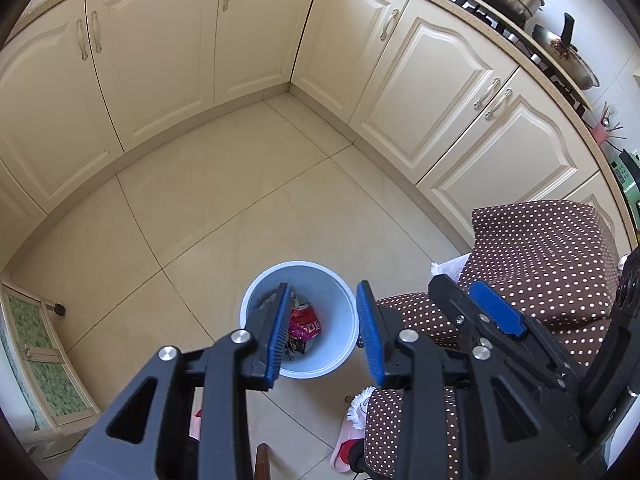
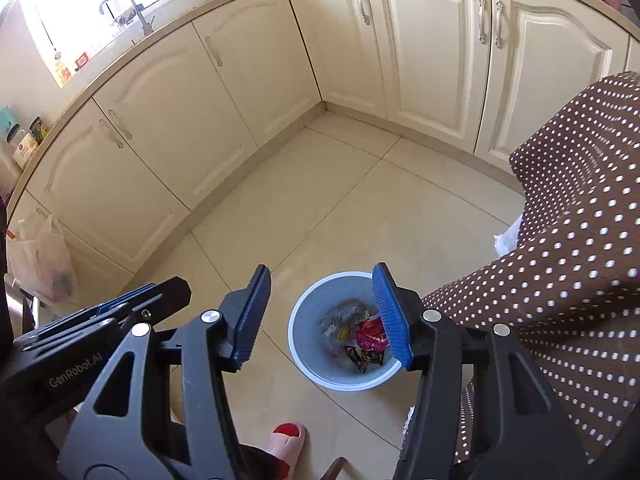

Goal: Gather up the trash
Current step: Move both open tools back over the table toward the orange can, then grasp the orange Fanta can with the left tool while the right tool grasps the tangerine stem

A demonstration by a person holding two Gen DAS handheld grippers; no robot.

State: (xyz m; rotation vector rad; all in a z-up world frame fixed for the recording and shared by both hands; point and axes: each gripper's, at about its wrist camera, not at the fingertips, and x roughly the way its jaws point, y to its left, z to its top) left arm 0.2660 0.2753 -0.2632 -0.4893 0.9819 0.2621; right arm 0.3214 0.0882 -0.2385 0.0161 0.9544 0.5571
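You hold both grippers high over a kitchen floor, the left gripper (image 1: 324,332) and the right gripper (image 2: 320,316) each spread wide and empty. Below sits a pale bin (image 2: 304,356) with wrappers (image 2: 370,338) already inside. It seems a drop is done; next you must find more trash. No loose litter shows, and dotted fabric (image 2: 580,260) hides the right side.

A round pale-blue bin (image 2: 344,376) stands upright on the tiled floor, holding crumpled wrappers (image 2: 370,340).
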